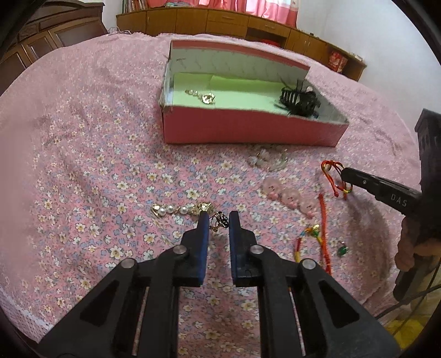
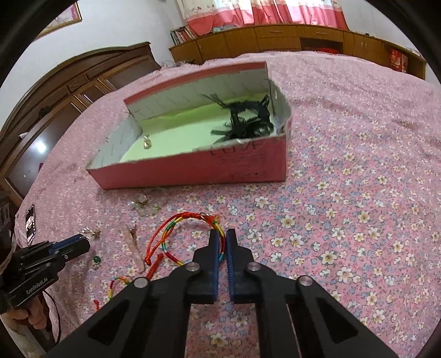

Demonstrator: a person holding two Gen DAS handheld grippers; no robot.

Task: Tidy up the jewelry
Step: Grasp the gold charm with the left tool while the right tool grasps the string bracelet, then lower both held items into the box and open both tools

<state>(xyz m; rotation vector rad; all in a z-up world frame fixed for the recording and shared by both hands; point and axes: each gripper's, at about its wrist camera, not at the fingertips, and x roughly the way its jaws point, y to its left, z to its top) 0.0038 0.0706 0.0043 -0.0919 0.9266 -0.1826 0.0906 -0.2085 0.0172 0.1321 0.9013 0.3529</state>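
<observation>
the small dark beaded earring with gold wire (image 1: 219,220) sits between the tips of the left tongs (image 1: 218,219), whose blue-padded jaws are nearly closed and pinch it just above the bed. the red cord bracelet with rainbow-coloured knots (image 2: 190,234) is caught in the right tongs (image 2: 222,237), whose jaws are closed down on the cord; its loop hangs out to the left of the jaws, and in the left wrist view the same bracelet (image 1: 335,176) dangles from the black tip of those tongs (image 1: 344,176).

just beside the left tongs, a gold and white pearl string (image 1: 176,209) lies on the pink floral bedspread (image 1: 96,165). to the right of it lie three round pale pink clips with small faces (image 1: 289,197) in a row, a long red twisted cord (image 1: 323,228), a little green bead (image 1: 342,250) and a short red and yellow knotted piece (image 1: 306,234). a cluster of clear crystal pieces (image 1: 266,159) rests close to the front wall of the box.

the open pink cardboard box with a pale green floor (image 1: 248,129) stands further back on the bed. inside it, a gold and crystal ornament (image 1: 205,97) lies at the left end and a black feathered hair claw (image 1: 299,103) at the right end, well apart.

a hand (image 1: 416,247) grips the right tool's handle. wooden cabinets (image 1: 220,20) and pink curtains (image 2: 261,13) line the far wall.
</observation>
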